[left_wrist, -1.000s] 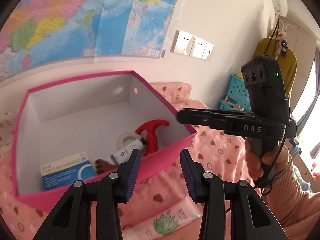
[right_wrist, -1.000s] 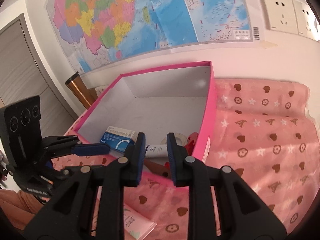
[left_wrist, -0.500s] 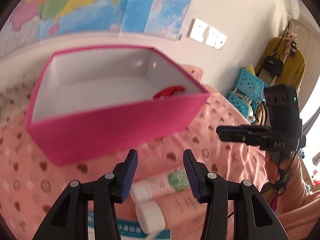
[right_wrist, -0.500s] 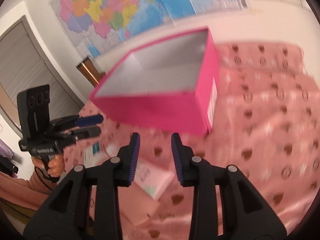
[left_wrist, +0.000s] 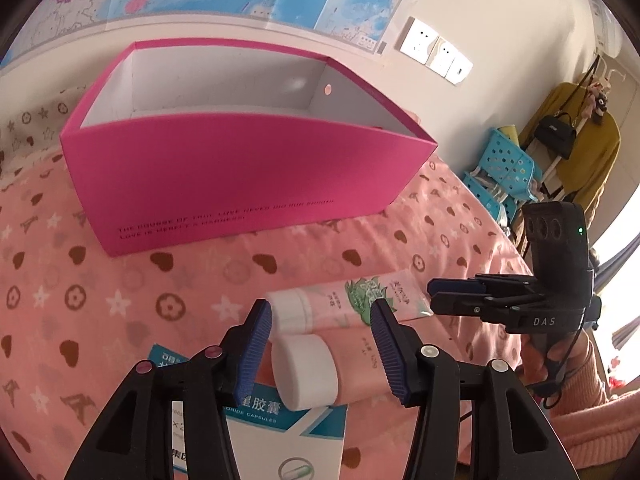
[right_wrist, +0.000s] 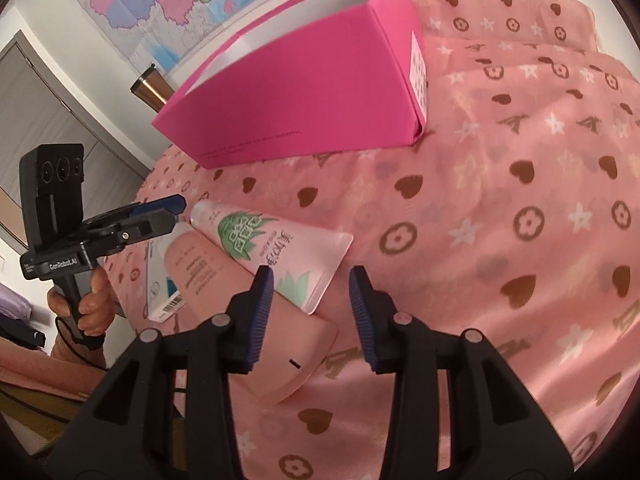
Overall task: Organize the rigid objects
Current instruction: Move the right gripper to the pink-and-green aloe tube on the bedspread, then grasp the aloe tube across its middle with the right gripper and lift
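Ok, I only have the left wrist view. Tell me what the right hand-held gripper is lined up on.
Observer: The right hand-held gripper hangs over the flat tail of the aloe tube. Its jaws have just been opening. The tail's corner shows between them, and no pad presses it.
Operator: Now check the right end of the pink box, the side hidden from me.
Observer: That end of the pink box carries a white printed label.
Operator: And report anything behind the box.
Observer: A copper-coloured tumbler stands past its left corner.
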{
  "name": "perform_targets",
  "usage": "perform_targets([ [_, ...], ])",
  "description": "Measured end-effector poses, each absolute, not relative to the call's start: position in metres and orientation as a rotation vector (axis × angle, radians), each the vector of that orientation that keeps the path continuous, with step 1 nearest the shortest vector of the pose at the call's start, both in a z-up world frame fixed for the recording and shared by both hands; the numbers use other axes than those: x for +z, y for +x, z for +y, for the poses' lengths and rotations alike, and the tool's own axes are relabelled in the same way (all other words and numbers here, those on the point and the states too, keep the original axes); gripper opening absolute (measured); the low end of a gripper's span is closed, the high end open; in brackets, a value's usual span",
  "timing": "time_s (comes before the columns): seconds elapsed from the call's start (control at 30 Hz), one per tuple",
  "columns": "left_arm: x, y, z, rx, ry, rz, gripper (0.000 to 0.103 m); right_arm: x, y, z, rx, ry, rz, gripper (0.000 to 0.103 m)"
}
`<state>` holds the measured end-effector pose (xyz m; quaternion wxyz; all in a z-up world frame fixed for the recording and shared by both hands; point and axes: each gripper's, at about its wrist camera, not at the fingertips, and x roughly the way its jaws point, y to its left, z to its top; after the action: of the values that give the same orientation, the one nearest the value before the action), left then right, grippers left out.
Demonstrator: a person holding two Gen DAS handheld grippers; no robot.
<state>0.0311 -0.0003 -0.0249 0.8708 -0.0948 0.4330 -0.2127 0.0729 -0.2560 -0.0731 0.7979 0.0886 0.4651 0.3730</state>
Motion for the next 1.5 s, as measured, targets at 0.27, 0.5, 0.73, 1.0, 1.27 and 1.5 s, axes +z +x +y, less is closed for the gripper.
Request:
perform_targets([
  [0.27, -0.033, 0.033, -0.002, -0.450, -0.210, 0.932, 0.052, -0.075, 0.074, -0.247, 0.788, 0.178, 0.991, 0.042],
  [0.5, -0.038, 0.035, -0.005, -0.456, -0.218, 0.945, 0.052, -0.076, 0.074, -0.241, 0.789, 0.172, 0.984, 0.042],
  [0.73, -0.039, 0.035, -0.007, -0.457, -0.221, 0.946, 0.056, -0.076, 0.076, -0.242, 0.786, 0.196, 0.976, 0.044],
  [1.0, -0.039, 0.036, -0.010, -0.450, -0.218, 0.941, 0.057, -0.072, 0.077, -0.242, 0.785, 0.197, 0.959, 0.048],
  [1.27, -0.036, 0.035, -0.011, -0.450, -0.218, 0.929, 0.057, -0.068, 0.076, -0.243, 0.778, 0.198, 0.941, 0.048],
  [1.5, -0.032, 0.035, -0.010, -0.452, -0.222, 0.915, 0.057, -0.063, 0.076, -0.244, 0.775, 0.192, 0.923, 0.048],
])
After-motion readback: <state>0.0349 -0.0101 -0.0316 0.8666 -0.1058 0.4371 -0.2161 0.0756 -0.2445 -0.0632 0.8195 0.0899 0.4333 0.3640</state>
